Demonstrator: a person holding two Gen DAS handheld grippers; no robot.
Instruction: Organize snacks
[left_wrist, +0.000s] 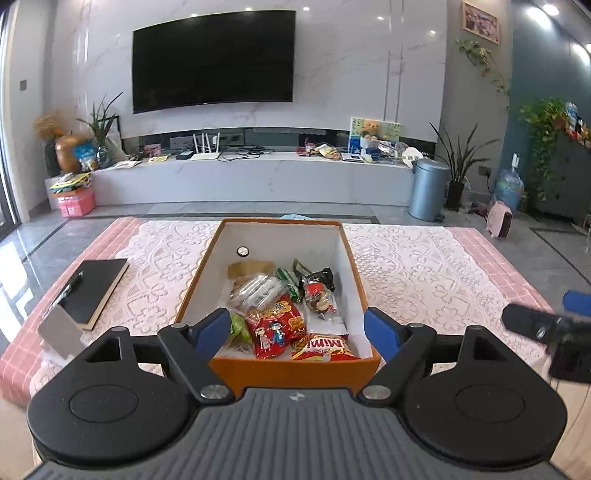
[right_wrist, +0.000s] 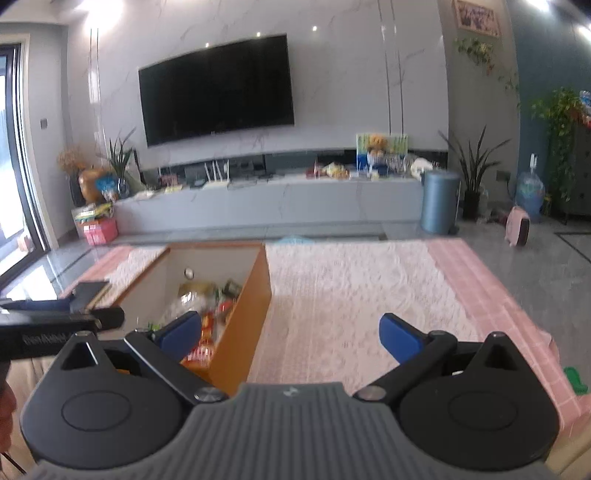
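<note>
Hovering spread left gripper (left_wrist: 297, 328) over snack box (left_wrist: 295, 373), notebook (left_wrist: 94, 288) beside, right gripper (right_wrist: 290, 334) spread empty

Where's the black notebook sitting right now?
In the left wrist view, the black notebook lies on the lace tablecloth, left of the orange box, a pen on top.

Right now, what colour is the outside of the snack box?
Orange outside, white inside; the box shows best in the left wrist view.

black notebook (left_wrist: 96, 288), pen (left_wrist: 70, 286), television (left_wrist: 214, 61)
</note>
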